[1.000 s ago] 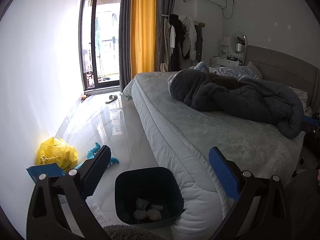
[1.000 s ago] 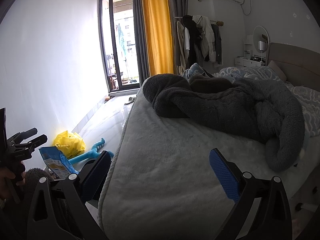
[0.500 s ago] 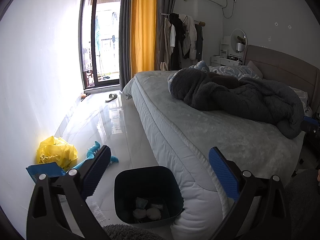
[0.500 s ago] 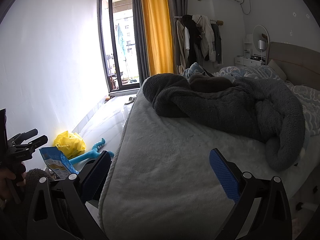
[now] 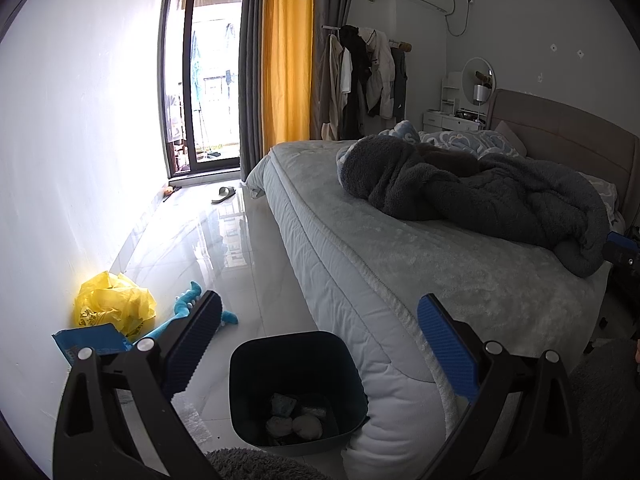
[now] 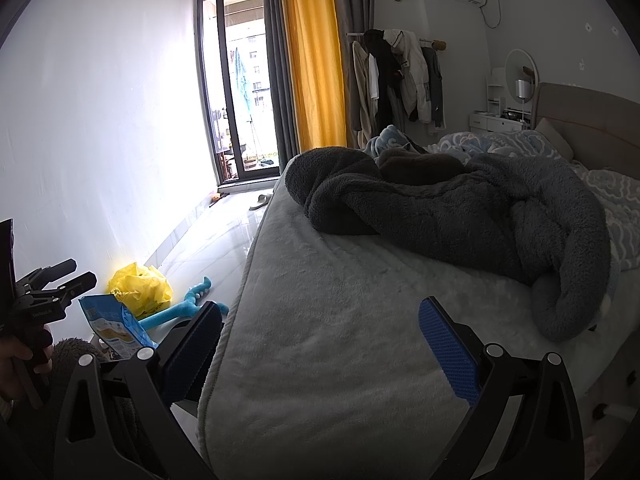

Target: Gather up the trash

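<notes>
A dark bin [image 5: 298,384] stands on the floor by the bed corner, with crumpled white wads [image 5: 294,424] at its bottom. My left gripper [image 5: 320,344] is open and empty, hovering above and short of the bin. A crumpled yellow plastic bag [image 5: 114,304] and a blue snack packet [image 5: 90,344] lie on the floor by the left wall; both also show in the right wrist view, bag [image 6: 140,288] and packet [image 6: 114,324]. My right gripper [image 6: 320,344] is open and empty over the bed's near end.
A turquoise toy [image 5: 188,312] lies on the glossy floor beside the yellow bag. The bed [image 5: 420,272] with a heaped dark grey blanket [image 5: 480,196] fills the right side. A slipper [image 5: 224,195] lies near the balcony door. A white wall runs along the left.
The left wrist view has shifted very slightly, with the bin a touch lower in frame. Both grippers stay open and nothing has been picked up.
</notes>
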Action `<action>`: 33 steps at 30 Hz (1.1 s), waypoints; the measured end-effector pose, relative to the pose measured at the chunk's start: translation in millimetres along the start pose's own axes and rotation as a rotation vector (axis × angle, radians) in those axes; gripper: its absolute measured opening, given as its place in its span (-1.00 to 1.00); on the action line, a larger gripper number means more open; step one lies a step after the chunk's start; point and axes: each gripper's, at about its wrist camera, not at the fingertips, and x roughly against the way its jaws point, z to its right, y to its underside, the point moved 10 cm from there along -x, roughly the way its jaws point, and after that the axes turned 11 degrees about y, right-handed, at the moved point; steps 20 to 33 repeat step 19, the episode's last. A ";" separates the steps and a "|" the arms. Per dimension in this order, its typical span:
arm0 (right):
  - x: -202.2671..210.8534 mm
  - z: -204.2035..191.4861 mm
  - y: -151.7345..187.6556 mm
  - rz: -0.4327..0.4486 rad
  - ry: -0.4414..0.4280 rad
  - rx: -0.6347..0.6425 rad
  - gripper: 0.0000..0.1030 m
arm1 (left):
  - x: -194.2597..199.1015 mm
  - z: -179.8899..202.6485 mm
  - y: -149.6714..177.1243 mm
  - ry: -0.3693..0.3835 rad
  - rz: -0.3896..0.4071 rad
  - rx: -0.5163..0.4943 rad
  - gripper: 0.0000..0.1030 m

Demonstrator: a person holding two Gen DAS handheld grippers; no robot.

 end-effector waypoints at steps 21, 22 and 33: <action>0.4 -0.4 -0.1 0.000 0.001 -0.001 0.93 | 0.8 0.1 7.3 -0.004 -0.001 0.009 0.94; 0.4 -0.4 -0.1 0.000 0.001 -0.001 0.93 | 0.8 0.1 7.3 -0.004 -0.001 0.009 0.94; 0.4 -0.4 -0.1 0.000 0.001 -0.001 0.93 | 0.8 0.1 7.3 -0.004 -0.001 0.009 0.94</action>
